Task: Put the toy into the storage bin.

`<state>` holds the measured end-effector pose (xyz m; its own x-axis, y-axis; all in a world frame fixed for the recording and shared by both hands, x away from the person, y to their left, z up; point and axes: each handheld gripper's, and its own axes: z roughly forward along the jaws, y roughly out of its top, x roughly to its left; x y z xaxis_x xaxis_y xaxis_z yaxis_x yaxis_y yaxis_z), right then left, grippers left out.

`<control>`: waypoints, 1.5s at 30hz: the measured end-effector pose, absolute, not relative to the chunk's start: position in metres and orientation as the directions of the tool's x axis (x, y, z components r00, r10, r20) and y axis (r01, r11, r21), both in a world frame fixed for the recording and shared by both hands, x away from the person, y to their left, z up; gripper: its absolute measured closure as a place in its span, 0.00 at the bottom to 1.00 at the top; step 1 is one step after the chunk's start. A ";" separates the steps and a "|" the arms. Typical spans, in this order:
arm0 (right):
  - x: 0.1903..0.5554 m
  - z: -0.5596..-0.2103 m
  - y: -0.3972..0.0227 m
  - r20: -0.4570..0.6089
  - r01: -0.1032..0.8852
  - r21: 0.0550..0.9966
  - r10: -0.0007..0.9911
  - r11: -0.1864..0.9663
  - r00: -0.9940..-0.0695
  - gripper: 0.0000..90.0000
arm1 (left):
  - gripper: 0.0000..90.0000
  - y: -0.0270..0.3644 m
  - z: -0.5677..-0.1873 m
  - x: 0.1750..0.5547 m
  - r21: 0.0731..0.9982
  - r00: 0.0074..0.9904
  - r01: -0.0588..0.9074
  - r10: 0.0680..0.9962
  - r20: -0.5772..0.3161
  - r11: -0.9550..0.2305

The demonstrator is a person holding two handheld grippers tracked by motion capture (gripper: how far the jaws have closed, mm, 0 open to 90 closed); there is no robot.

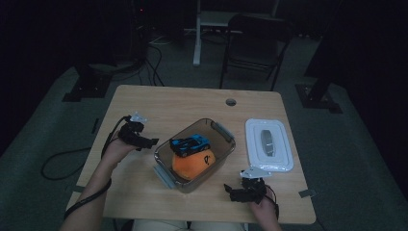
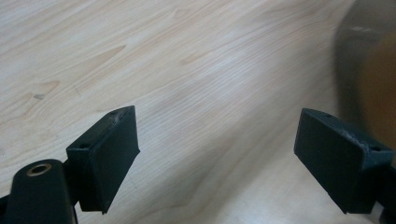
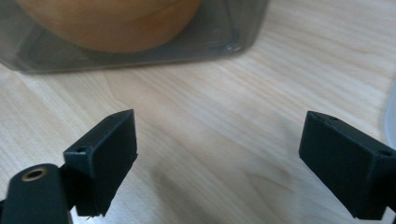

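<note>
While both hands hold off from the box, the left gripper [image 1: 147,143] sits just beside the left wall of the clear, smoky-grey rectangular plastic container [image 1: 223,156], its fingers [image 2: 105,156] spread wide with only bare wood grain between them. The right gripper [image 1: 232,192] rests near the container's front right corner, fingers [image 3: 102,158] likewise spread and holding nothing.

Container stands mid-bench on the light wooden bench [image 1: 159,103], set at an angle, open on top. Contents: a round orange plush toy with a small black mark [image 1: 192,164] filling the lower part, and a blue-and-black toy car [image 1: 191,144] lying on top of the plush, roof near rim level. The white rectangular plastic lid with a grey central handle [image 1: 268,144] lies flat on the bench to the right, apart from the container.

Judgement: step in hand looks like closing the box. To do it well, steady the container wall with the left fingers, pick the lid by a long edge with the right, and check the car sits below the rim before lowering the lid level; the latch flaps at both ends should stay swung out.
</note>
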<state>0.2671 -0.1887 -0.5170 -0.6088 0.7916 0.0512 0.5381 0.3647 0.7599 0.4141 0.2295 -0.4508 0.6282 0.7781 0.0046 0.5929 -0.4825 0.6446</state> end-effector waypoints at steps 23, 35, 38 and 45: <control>0.272 -0.496 -0.243 0.035 0.606 0.754 0.906 0.253 -0.422 0.12 | 0.13 0.203 -0.486 0.400 0.649 0.681 0.574 0.731 -0.041 -0.499; 0.289 -0.487 -0.271 0.043 0.598 0.786 0.953 0.153 -0.299 0.12 | 0.12 0.188 -0.488 0.363 0.683 0.721 0.513 0.693 -0.013 -0.521; 0.297 -0.486 -0.275 0.061 0.613 0.780 0.958 0.130 -0.281 0.12 | 0.11 0.189 -0.490 0.356 0.704 0.700 0.517 0.714 -0.020 -0.487; 0.321 -0.486 -0.283 0.021 0.623 0.770 0.971 0.136 -0.238 0.16 | 0.00 0.188 -0.495 0.346 0.701 0.706 0.531 0.706 -0.056 -0.476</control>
<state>0.3213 -0.2826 -0.4861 -0.2375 0.9712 0.0209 0.6233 0.1359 0.7701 0.3463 0.1881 -0.4955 0.7060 0.7060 -0.0556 0.5313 -0.4761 0.7007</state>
